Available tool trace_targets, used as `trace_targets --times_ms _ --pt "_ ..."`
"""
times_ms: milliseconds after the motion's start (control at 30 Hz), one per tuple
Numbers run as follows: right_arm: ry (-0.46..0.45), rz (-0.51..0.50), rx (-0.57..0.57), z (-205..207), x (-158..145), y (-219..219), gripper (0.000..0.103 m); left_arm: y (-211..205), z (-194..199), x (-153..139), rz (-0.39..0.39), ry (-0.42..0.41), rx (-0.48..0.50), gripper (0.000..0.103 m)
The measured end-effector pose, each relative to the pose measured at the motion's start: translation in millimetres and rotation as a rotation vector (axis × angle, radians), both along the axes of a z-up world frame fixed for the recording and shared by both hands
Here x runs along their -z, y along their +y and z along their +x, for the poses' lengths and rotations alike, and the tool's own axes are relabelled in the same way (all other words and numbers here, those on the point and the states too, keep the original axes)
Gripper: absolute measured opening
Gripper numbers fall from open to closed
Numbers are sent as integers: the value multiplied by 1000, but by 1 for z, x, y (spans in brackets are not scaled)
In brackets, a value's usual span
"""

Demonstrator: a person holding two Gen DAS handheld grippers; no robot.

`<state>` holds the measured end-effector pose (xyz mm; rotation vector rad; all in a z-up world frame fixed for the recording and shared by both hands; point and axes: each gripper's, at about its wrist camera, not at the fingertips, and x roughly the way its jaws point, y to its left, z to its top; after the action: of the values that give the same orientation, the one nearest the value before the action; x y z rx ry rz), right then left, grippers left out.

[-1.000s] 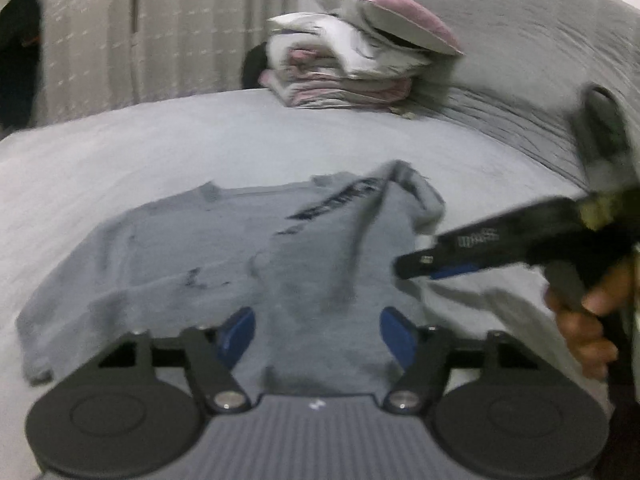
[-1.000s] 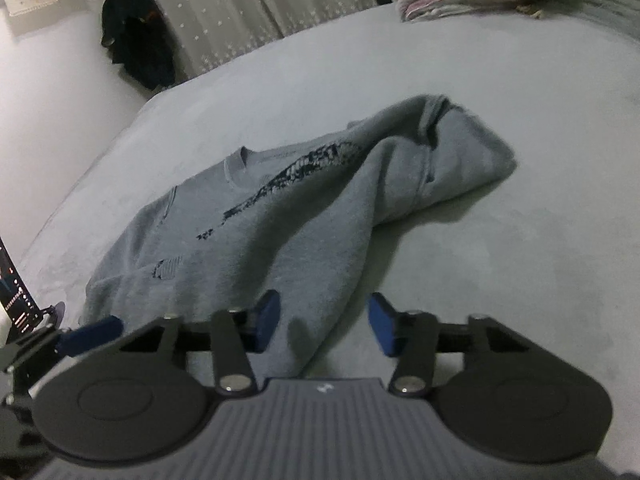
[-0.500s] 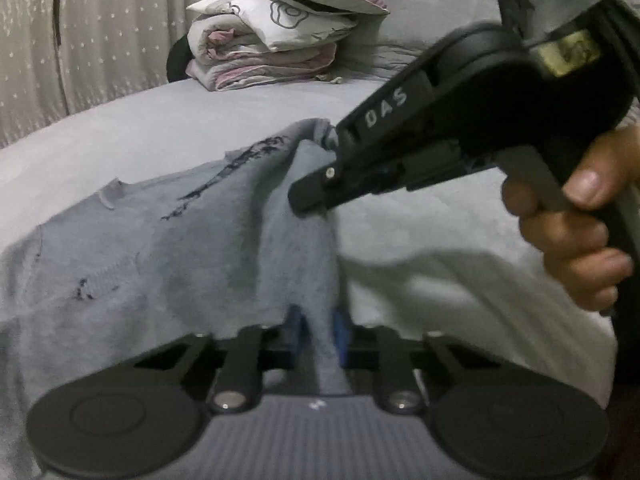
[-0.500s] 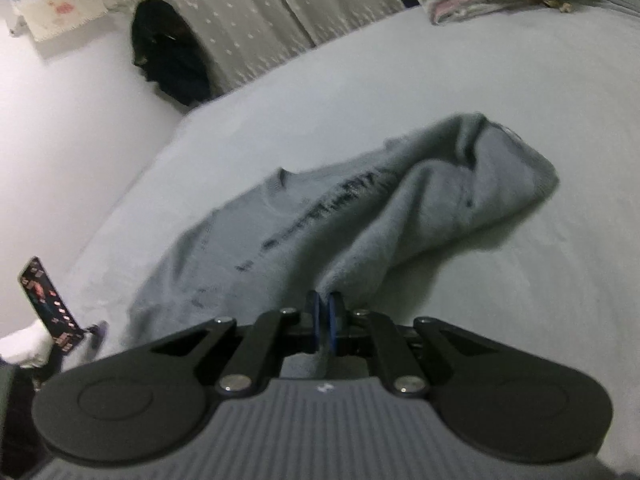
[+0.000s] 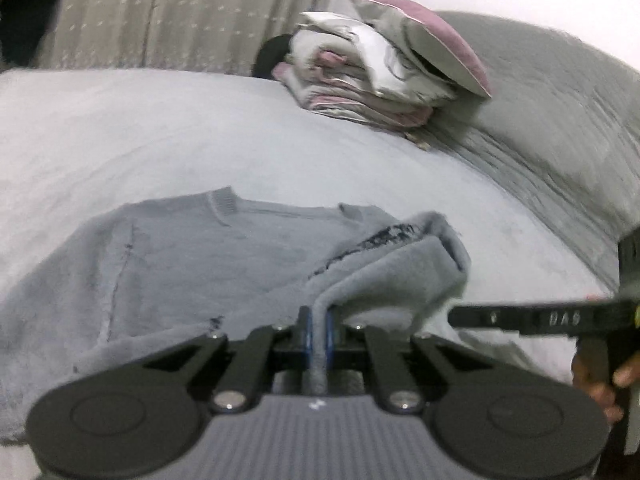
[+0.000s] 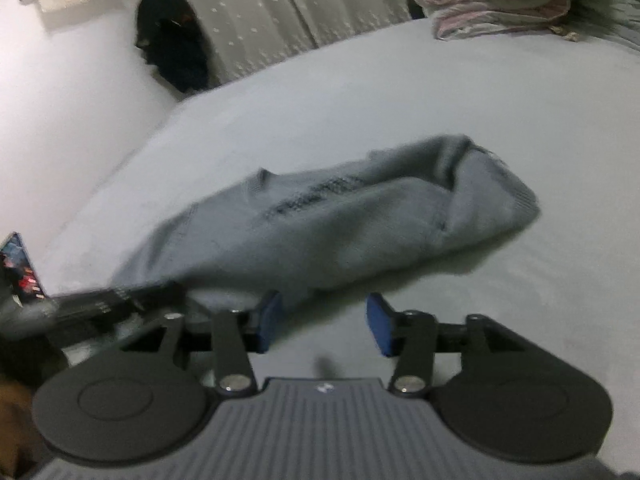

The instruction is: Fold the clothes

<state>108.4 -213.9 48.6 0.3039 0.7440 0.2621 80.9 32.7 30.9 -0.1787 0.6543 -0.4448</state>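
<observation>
A grey sweatshirt [image 5: 208,256] with dark print lies on the bed, its right side folded over toward the middle. My left gripper [image 5: 318,330] is shut on a pinched ridge of that fold near its hem. In the right wrist view the same sweatshirt [image 6: 360,220] forms a rolled hump, and my right gripper [image 6: 320,322] stands just in front of its near edge with its jaws opening and nothing between the blue pads. The right gripper's black body [image 5: 552,316] reaches in from the right of the left wrist view, held by a hand [image 5: 600,380].
The bed's light grey cover [image 5: 160,132] spreads all around the sweatshirt. A pile of folded bedding with a pink pillow [image 5: 384,68] sits at the head, next to a grey quilt [image 5: 560,132]. Curtains [image 6: 300,0] and a dark garment [image 6: 172,48] hang behind. A phone [image 6: 20,268] stands at the left.
My left gripper shut on the sweatshirt's fold and drew it across. My right gripper shut on the cloth half a second ago and has now opened, letting it go.
</observation>
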Motion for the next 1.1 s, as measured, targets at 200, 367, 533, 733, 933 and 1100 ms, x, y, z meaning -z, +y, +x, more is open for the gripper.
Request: trace_targets --times_ms 200,367,533,733,933,1100 --pt "13 -51 39 30 19 -3 52 1 2 10 15 5 4 6" --pt "-42 -57 15 44 29 4 52 4 3 12 20 11 9 6" --pt "-55 -31 -42 44 23 3 10 9 5 13 -7 23 5 6" --pt "-82 24 -79 26 -5 -2 7 13 0 7 -28 26 30 6" --pt "-148 73 -107 -13 -43 -14 7 17 -18 -8 -58 7 100 6" --pt "-185 171 -92 -35 -67 -28 7 16 -44 -18 -64 -6 177 6"
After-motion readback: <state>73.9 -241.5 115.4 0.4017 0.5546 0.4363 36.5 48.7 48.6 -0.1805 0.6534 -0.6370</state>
